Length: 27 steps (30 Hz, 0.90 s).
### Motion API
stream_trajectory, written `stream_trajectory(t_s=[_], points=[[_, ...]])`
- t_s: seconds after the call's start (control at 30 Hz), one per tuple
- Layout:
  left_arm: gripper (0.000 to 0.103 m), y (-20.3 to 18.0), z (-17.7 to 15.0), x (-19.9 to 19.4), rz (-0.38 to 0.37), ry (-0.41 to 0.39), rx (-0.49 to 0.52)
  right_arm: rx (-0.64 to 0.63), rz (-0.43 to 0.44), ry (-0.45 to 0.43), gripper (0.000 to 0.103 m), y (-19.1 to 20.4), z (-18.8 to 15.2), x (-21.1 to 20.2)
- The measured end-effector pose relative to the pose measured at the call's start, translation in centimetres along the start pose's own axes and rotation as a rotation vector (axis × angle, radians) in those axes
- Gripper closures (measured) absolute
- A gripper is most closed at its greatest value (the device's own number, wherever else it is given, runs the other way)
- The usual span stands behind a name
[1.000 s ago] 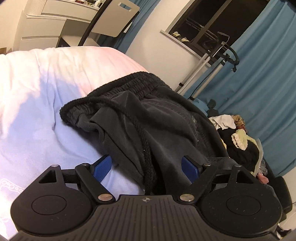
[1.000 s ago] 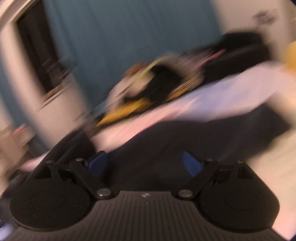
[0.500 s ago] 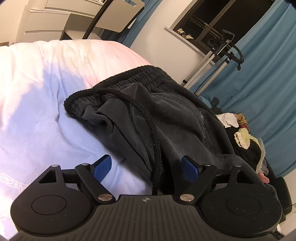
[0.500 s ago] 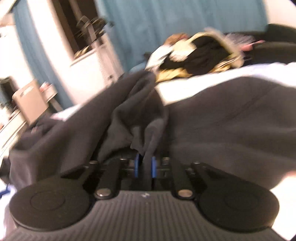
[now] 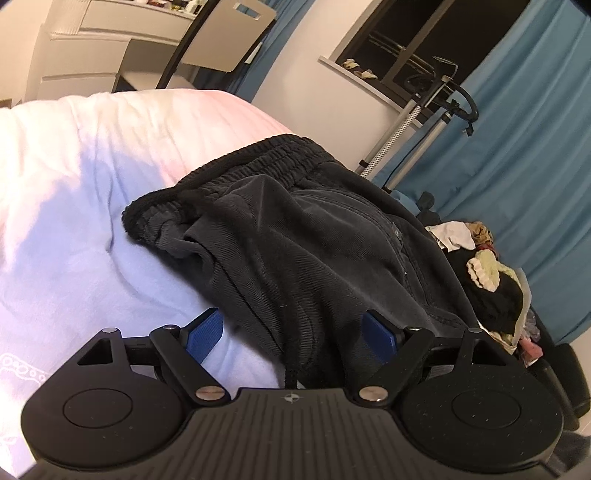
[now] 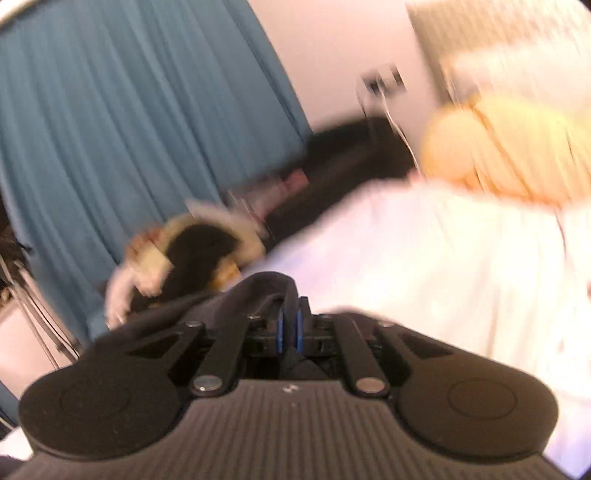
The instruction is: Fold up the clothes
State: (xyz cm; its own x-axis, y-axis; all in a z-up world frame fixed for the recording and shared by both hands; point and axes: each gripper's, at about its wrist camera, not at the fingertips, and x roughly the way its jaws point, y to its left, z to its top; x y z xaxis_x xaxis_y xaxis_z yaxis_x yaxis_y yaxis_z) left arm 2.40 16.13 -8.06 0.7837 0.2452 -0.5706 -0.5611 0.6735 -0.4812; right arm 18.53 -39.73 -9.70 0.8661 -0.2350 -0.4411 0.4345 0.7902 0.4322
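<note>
**A:** Start closest in. What does the left wrist view give you?

**B:** The left gripper (image 5: 291, 334), jaws standing wide, blue pads (image 5: 202, 335) well apart. A fold of the dark trousers (image 5: 295, 236) lies in the gap between them, but neither pad presses on it. A black drawstring (image 5: 291, 376) hangs down just in front of the gripper body.

**A:** And the right wrist view?

**B:** It is blurred. The right gripper (image 6: 290, 328) has its jaws nearly together, pinching a dark fold of the trousers (image 6: 258, 291) that bunches up over the fingertips. Those jaws have just been closing, then eased a touch, with cloth between them.

**A:** Where does the garment lie?

**B:** On the bed (image 5: 74, 206), over pale bedding. Only the left view shows it whole enough to read: the elastic waistband (image 5: 258, 162) at the far end, the body running toward the camera.

**A:** Further out?

**B:** Both views catch a heap of mixed clothes (image 5: 487, 280) beyond the bed's edge and a teal curtain (image 5: 528, 155) behind. Only the left view shows the metal stand (image 5: 417, 133), the dark window (image 5: 436, 33) and the white drawers (image 5: 96, 48). Only the right shows a blurred yellow shape (image 6: 509, 147) at the bed's far end; I cannot tell what it is.
</note>
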Motion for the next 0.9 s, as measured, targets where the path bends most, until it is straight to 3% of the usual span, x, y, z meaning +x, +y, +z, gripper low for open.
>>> stream_trajectory(t_s=[0.07, 0.2, 0.3, 0.37, 0.47, 0.6, 0.67, 0.77, 0.83, 0.9], points=[[0.018, -0.2, -0.1, 0.1, 0.003, 0.004, 0.009, 0.028, -0.053, 0.046, 0.084, -0.7, -0.9, 0.9], [0.018, -0.4, 0.2, -0.1, -0.003, -0.002, 0.026, 0.064, -0.138, -0.012, 0.035, -0.3, -0.9, -0.4], [0.018, -0.5, 1.0, -0.2, -0.016, -0.001, 0.027, 0.074, -0.129, -0.105, 0.017, 0.5, -1.0, -3.2], [0.018, -0.7, 2.3, 0.0, -0.038, 0.020, 0.039, 0.097, -0.111, -0.159, 0.014, 0.6, -1.0, -5.4], [0.019, -1.6, 5.7, 0.9, -0.060, 0.076, 0.148, 0.099, -0.053, -0.238, 0.010, 2.0, -0.8, -7.6], [0.019, -1.4, 10.0, 3.7, -0.192, 0.185, 0.220, 0.004, 0.063, -0.285, 0.000, 4.7, -0.9, -8.6], [0.019, -0.9, 12.0, 5.9, -0.270, 0.290, 0.217, -0.062, 0.107, -0.267, 0.000, 6.1, -1.7, -8.0], [0.019, 0.2, 14.9, 8.4, -0.405, 0.448, 0.179, -0.091, 0.141, -0.170, 0.000, 7.7, -2.9, -6.1], [0.019, 0.6, 15.9, 8.6, -0.430, 0.515, 0.203, -0.099, 0.153, -0.100, 0.000, 8.5, -3.9, -4.7], [0.019, 1.0, 16.7, 8.0, -0.406, 0.548, 0.237, -0.114, 0.164, -0.045, 0.000, 9.5, -4.9, -3.4]])
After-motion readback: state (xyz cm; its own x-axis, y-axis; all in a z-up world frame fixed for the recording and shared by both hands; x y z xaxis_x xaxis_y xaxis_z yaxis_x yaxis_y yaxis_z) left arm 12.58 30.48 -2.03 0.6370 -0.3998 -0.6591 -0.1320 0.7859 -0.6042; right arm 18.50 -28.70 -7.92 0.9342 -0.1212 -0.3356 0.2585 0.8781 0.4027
